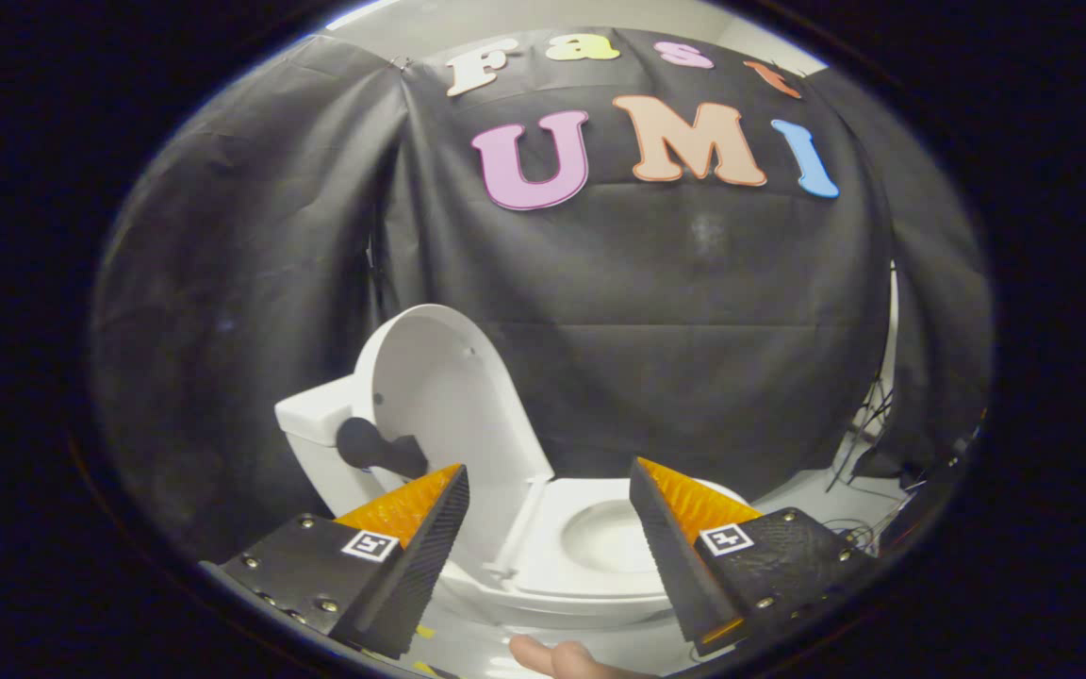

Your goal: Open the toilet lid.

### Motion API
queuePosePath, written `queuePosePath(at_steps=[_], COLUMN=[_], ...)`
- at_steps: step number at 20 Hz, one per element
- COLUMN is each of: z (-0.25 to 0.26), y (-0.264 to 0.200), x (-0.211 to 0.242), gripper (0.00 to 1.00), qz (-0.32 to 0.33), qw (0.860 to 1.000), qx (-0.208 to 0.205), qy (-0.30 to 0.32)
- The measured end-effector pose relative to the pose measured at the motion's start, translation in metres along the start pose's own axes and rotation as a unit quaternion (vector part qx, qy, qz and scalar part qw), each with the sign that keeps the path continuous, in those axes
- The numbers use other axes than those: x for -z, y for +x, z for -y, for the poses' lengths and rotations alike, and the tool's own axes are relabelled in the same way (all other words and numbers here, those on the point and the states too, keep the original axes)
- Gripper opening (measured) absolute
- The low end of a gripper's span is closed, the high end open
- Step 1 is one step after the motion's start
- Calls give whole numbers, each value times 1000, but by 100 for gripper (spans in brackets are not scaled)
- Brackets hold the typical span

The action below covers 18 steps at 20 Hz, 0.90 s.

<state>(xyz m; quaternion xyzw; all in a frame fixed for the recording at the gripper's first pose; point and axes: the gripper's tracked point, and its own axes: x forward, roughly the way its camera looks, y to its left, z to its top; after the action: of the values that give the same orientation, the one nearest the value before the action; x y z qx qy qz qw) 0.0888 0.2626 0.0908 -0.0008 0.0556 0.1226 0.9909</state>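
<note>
A white toilet [590, 575] stands low ahead, turned sideways, with its cistern [317, 415] at the left. Its lid [449, 396] stands raised, leaning back against the cistern, inner face toward me. The seat [552, 538] lies flat around the bowl opening [614, 533], just beyond and between my fingers. My gripper [548, 490] is open wide, with nothing between the fingers; the left fingertip sits in front of the lid's lower part, apart from it as far as I can tell. A dark rounded object [375, 448] shows at the lid's left edge, by the cistern.
Black cloth walls close the booth behind and to the left of the toilet. Cables and dark gear [882, 443] lie on the pale floor at the right. A person's fingertip [552, 655] shows below, between my fingers.
</note>
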Motion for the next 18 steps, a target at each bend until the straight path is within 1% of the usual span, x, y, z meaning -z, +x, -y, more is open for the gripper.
queuePosePath(at_steps=[4, 6, 10, 16, 18], z=[40, 54, 87, 118, 132], y=[-9, -11, -11, -15, -16], x=[-14, -11, -7, -13, -15], gripper=[100, 100, 100, 100, 100], qz=[34, 36, 33, 44, 50], qw=[999, 999, 998, 998, 996], qx=[25, 27, 45, 47, 59], qy=[-23, -24, -19, 22, 33])
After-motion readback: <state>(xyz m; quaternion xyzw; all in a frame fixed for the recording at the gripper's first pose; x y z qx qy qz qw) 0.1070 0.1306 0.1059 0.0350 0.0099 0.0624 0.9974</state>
